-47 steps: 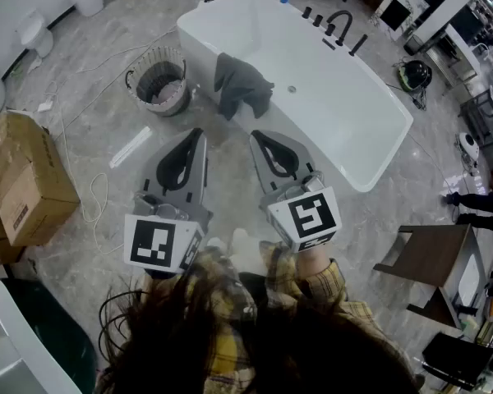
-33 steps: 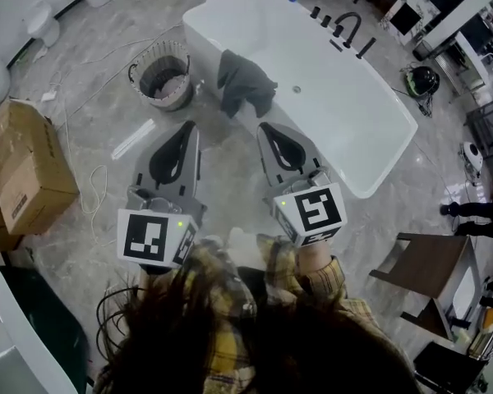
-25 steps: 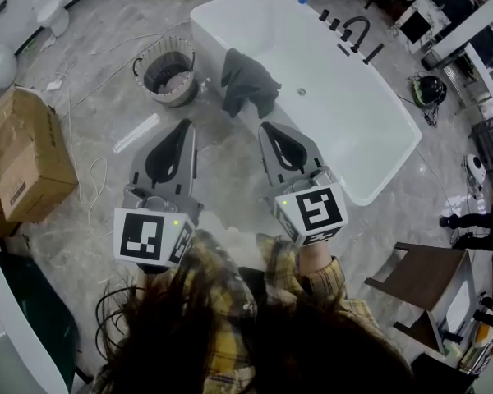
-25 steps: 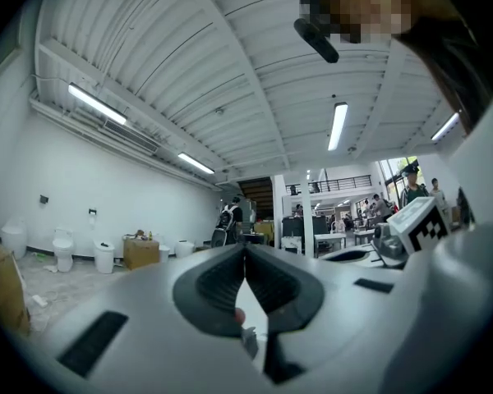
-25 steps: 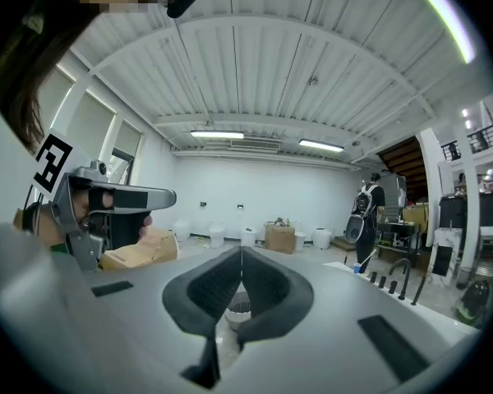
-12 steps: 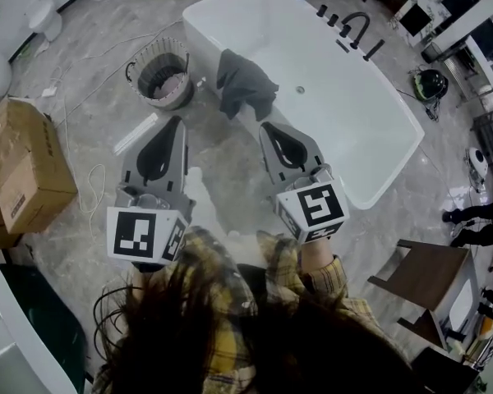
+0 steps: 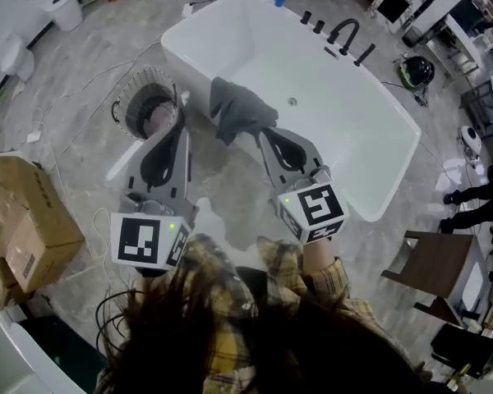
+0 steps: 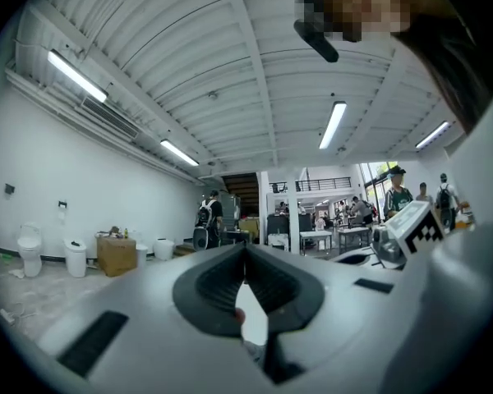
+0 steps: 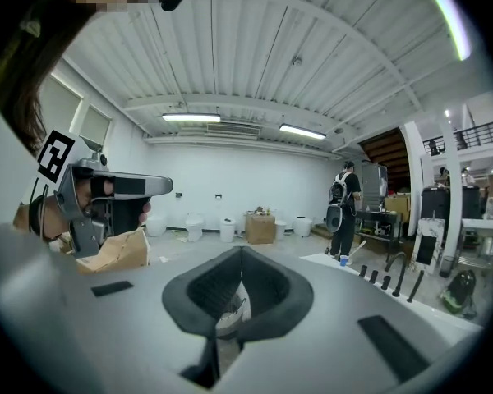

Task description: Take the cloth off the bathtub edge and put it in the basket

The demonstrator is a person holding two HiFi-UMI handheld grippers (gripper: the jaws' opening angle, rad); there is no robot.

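floor (image 7: 82,105) grey marble | cloth (image 7: 238,113) on bathtub (image 7: 329,80) rim | left gripper (image 7: 178,130), right gripper (image 7: 267,136) closed, empty

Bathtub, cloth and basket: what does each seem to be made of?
Bathtub: glossy, smooth white shell, probably acrylic or ceramic.
Cloth: dark grey soft fabric, draping in folds over the rim.
Basket: seemingly thin wire mesh with see-through sides.

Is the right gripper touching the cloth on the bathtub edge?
Cannot tell. In the head view the right gripper abuts the cloth in outline, but height is unreadable from above; the right gripper view shows shut jaws and no cloth.
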